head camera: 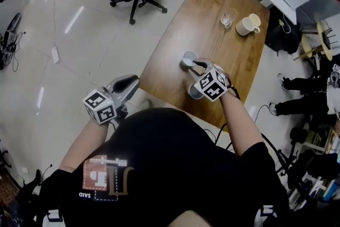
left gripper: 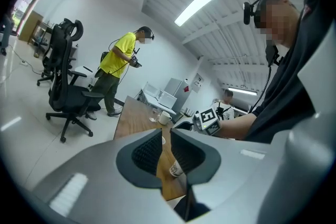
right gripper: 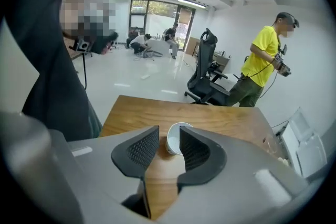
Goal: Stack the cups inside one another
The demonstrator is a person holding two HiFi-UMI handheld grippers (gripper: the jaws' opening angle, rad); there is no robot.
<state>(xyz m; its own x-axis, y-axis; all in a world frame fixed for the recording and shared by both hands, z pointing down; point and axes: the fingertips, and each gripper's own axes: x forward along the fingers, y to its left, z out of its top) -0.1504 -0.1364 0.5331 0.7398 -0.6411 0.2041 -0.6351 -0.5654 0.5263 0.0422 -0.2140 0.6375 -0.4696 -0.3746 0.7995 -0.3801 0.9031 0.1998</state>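
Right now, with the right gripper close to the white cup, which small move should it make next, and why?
Probably ease the right gripper forward until the white cup sits fully between its jaws. They stand open and empty, and the cup stands upright on the table just at their tips, apparently untouched.

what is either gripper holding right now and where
Nothing. The right gripper stands open at a paper cup without gripping it; the left gripper is empty.
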